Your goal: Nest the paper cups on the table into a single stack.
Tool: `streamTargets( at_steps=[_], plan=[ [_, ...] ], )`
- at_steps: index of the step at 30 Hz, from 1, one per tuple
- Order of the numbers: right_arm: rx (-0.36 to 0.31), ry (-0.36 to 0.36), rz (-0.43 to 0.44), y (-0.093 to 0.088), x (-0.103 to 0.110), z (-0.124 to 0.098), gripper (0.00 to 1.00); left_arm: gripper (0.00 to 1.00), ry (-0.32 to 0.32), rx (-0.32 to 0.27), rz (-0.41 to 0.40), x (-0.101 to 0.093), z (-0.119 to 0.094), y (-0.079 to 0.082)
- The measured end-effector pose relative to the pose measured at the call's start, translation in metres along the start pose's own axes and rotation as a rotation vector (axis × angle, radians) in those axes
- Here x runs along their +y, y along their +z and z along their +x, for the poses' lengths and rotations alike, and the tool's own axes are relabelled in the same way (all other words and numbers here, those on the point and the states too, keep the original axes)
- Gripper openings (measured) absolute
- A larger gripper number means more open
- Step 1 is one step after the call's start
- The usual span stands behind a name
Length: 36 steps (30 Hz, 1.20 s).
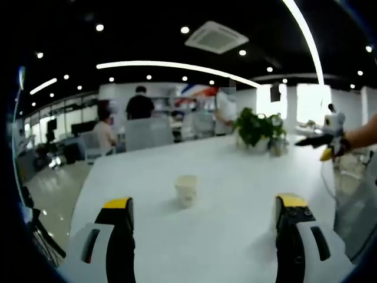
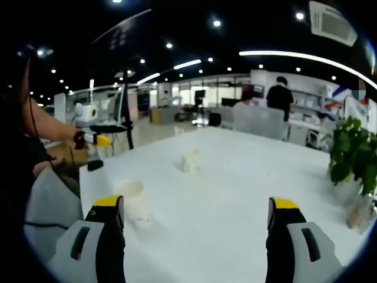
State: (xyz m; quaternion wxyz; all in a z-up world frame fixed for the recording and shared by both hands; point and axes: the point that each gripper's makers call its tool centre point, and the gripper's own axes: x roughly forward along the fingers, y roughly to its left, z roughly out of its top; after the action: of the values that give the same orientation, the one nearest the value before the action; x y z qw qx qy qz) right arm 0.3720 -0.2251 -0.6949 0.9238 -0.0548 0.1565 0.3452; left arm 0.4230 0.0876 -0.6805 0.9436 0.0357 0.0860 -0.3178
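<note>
Nesting has not visibly begun. In the right gripper view two paper cups stand well apart on the white table: a near paper cup upright just beside that view's own left jaw, mouth open, and a far paper cup at mid-table, blurred and possibly crumpled or overturned. The left gripper view shows one pale, tapered paper cup between and beyond its jaws. The left gripper and the right gripper both stand spread wide and empty; their jaws are grey and black with yellow tips. The tabletop is smooth, matte and lightly reflective. A leafy potted plant sits near the far edge. All stacking remains to be done.
</note>
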Motion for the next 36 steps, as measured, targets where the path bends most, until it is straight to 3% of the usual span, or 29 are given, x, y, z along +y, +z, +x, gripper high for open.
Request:
streamTargets(
  at_steps=[2, 3, 5, 8, 12, 15, 19, 27, 36],
  plan=[
    [0.002, 0.01, -0.002, -0.001, 0.003, 0.002, 1.0, 0.98, -0.015, 0.094, -0.011, 0.002, 0.008, -0.012],
    [-0.005, 0.021, 0.003, -0.001, 0.005, 0.003, 1.0, 0.98, -0.022, 0.098, -0.012, 0.003, 0.011, -0.013],
    [-0.029, 0.024, 0.01, 0.003, 0.006, 0.004, 1.0, 0.98, -0.052, 0.066, -0.026, 0.002, 0.02, -0.01],
    [-0.049, 0.011, 0.022, 0.006, 0.008, 0.003, 1.0, 0.98, -0.051, 0.091, 0.009, 0.003, 0.035, -0.018],
    [-0.042, 0.005, 0.026, 0.002, 0.008, 0.001, 1.0, 0.98, -0.046, 0.107, 0.025, 0.007, 0.049, -0.026],
    [-0.04, -0.003, 0.03, 0.0, 0.008, 0.0, 1.0, 0.98, -0.052, 0.092, 0.016, 0.009, 0.06, -0.023],
    [-0.038, -0.011, 0.031, -0.002, 0.01, -0.002, 1.0, 0.98, -0.052, 0.078, -0.044, 0.012, 0.073, -0.022],
    [-0.028, -0.034, 0.053, -0.01, 0.011, -0.007, 1.0, 0.98, -0.074, 0.067, 0.008, 0.017, 0.107, -0.03],
    [-0.023, -0.048, 0.07, -0.01, 0.013, -0.006, 1.0, 0.97, -0.076, 0.05, -0.001, 0.025, 0.146, -0.038]
  ],
)
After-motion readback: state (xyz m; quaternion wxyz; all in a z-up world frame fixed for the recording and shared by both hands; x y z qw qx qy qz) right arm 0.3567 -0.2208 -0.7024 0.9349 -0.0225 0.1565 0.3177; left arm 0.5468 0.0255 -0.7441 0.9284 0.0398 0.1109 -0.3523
